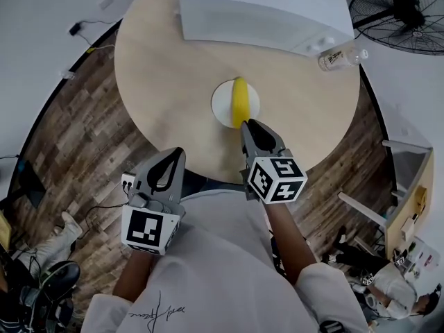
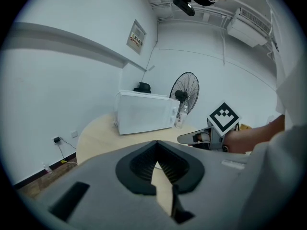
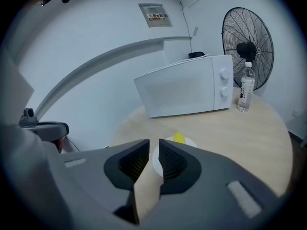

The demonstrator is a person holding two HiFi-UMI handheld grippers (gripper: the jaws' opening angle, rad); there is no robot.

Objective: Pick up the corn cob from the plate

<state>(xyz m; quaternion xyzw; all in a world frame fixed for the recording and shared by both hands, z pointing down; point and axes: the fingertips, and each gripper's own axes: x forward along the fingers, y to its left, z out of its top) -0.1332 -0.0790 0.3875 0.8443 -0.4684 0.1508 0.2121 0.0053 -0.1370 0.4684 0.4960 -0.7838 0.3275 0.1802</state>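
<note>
At the middle of the round pale wooden desk (image 1: pixel 166 82), the yellow corn cob (image 1: pixel 240 101) is lying on a small white round plate (image 1: pixel 220 108). Its length is running roughly from 12 to 6 o'clock, over the plate's 3 o'clock half. My right gripper (image 1: pixel 248 123) is hovering just off the plate's 6 o'clock rim and pointing down towards the cob's near end. Its jaws are standing only a narrow slit apart with nothing between them. My left gripper (image 1: pixel 179 151) is hanging back over the desk's edge at about 7 o'clock, closed on nothing, tips meeting. A white microwave oven (image 1: pixel 263 9) is sitting at 12 o'clock and a clear plastic water bottle (image 1: pixel 340 57) is lying at about 2 o'clock, both well apart from the plate.

I am judging the cob to be light and stiff, so it should not sag or crush under a firm squeeze. It is round and tapered, though, so it is likely to roll or squirt out of a pinch near either end. I cannot tell whether its surface is wet or slick. I am planning to take it at mid-length, with one pad coming in from 3 o'clock and one from 9 o'clock. For that the jaws are needing a much wider gap than they have now. The plate also looks light, so I am expecting it to slide if I nudge its rim.
</note>
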